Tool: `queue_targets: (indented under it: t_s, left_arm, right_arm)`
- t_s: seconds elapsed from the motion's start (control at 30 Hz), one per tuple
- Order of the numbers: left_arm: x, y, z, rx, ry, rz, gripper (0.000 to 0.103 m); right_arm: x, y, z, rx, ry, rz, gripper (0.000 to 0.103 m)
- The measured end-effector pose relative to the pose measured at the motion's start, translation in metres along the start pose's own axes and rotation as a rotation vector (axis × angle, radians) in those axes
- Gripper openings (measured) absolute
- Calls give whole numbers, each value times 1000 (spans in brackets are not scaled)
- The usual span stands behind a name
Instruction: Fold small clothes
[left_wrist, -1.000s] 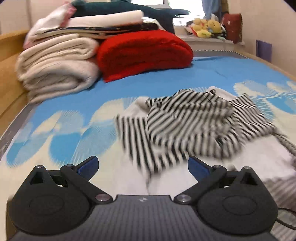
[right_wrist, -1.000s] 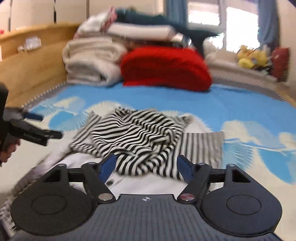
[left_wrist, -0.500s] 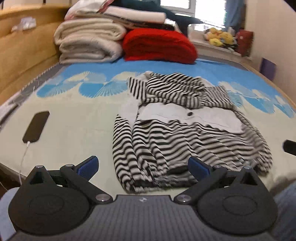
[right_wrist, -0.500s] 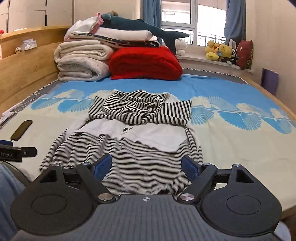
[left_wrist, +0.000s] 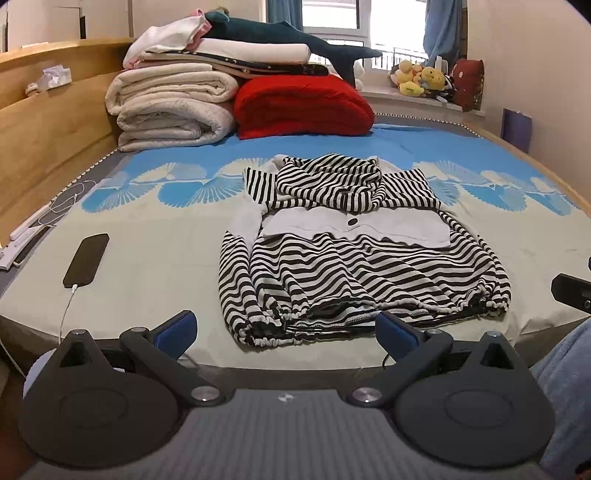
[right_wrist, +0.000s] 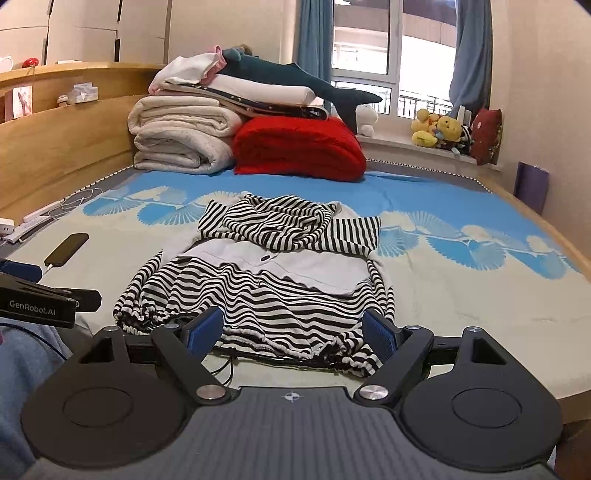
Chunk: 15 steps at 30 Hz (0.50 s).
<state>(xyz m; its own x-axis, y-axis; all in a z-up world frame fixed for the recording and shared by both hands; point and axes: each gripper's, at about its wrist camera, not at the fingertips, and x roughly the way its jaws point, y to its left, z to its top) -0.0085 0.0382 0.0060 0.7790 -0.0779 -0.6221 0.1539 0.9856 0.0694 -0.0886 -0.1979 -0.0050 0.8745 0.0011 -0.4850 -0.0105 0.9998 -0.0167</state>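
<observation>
Both grippers have drawn back from the striped garment (left_wrist: 354, 258) since a second ago, when they hung close over its bunched top. From the left wrist, the left gripper (left_wrist: 286, 326) hangs short of the garment's drawstring hem, jaws wide apart and empty. The garment lies spread on the bed (left_wrist: 155, 266), well right of the phone (left_wrist: 86, 260) and well short of the red blanket (left_wrist: 303, 107). Its striped top end is turned down over a pale grey panel; sleeves look tucked along the sides. From the right wrist, the right gripper (right_wrist: 293, 334) hovers just short of the same hem, jaws likewise apart, holding nothing. Folding appears begun, perhaps one fold made; the lower body remains flat and rumpled, with further folds apparently still to come.
</observation>
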Motion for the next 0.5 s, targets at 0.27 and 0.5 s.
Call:
queue_targets:
  t_s: [0.27, 0.5]
  left_arm:
    - [0, 3, 1, -6, -1, 14, 103]
    - [13, 4, 3, -3, 19, 23, 103]
  right_arm:
    - [2, 1, -4, 0, 15, -5, 83]
    - [18, -1, -6, 2, 51, -3, 83]
